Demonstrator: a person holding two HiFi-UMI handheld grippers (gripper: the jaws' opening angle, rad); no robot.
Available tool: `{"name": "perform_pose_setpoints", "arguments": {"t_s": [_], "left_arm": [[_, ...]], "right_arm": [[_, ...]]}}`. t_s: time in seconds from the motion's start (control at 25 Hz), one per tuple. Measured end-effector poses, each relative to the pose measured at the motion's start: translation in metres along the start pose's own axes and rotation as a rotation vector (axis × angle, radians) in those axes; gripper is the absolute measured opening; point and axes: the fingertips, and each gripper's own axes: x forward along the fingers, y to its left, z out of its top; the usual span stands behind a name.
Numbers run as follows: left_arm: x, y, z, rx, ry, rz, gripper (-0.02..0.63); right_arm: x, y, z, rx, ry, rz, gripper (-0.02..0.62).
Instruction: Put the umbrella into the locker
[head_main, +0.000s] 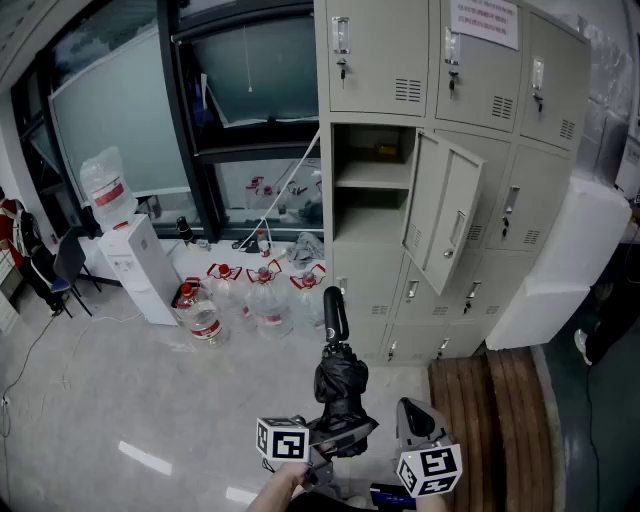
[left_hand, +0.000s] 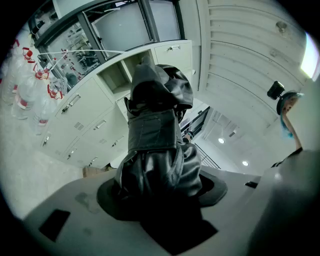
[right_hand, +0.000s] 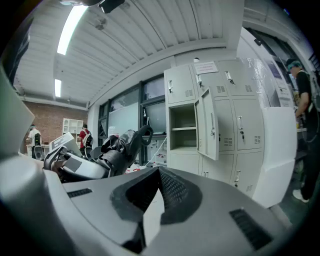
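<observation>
Left gripper (head_main: 335, 438): umbrella (head_main: 340, 385) being clamped mid-canopy; soft, likely slippery.
Right gripper (head_main: 412, 415): closed, empty.
Locker (head_main: 372, 175): open, 12 o'clock.

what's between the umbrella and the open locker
In the head view nothing blocks the way: only bare floor and closed lower doors separate the umbrella from the open locker; bottles stand off left.

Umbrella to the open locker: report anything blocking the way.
Nothing visible blocks it. The umbrella, held in the left gripper, faces the open locker; its door is swung aside to the right.
</observation>
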Motion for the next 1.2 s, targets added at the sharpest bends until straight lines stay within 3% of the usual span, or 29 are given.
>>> {"name": "perform_pose_setpoints", "arguments": {"t_s": [0.24,0.8,1.2], "left_arm": [[-0.005,-0.01,-0.017,-0.038,0.011,-0.003,0.267],[0.004,-0.001,-0.009,-0.071,0.012,-0.002,0.268],[0.061,0.06,0.057,-0.085,0.037,-0.026,0.268]], "right_arm": [[-0.011,0.012,0.004,-0.017,-0.009,0.018,0.0],[-0.01,0.0,-0.002,0.031,-0.019,0.005,0.0],[0.079,-0.058,0.008,0.023,-0.001,-0.015,0.0]]}}
